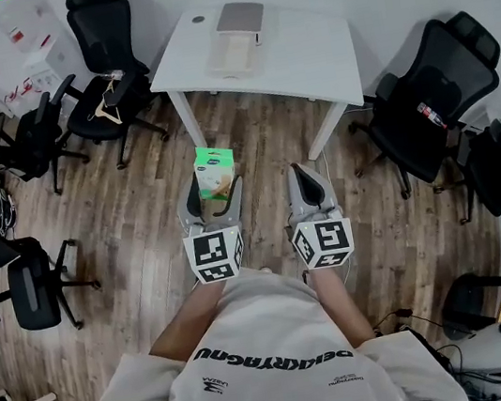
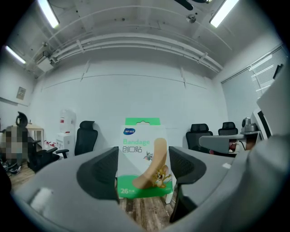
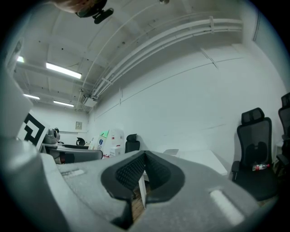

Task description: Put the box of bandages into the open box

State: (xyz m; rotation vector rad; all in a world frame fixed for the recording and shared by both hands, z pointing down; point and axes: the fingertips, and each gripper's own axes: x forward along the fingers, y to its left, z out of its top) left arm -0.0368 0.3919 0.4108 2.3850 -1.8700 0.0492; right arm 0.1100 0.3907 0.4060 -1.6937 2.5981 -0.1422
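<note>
Left gripper (image 2: 144,171) is clamped on the upright bandage box (image 2: 142,154), carried above the floor, while what looks like the open box (image 1: 235,52) sits on the worktop (image 1: 320,50) at about twelve o'clock; right gripper (image 3: 144,174) is closed and empty.
</note>
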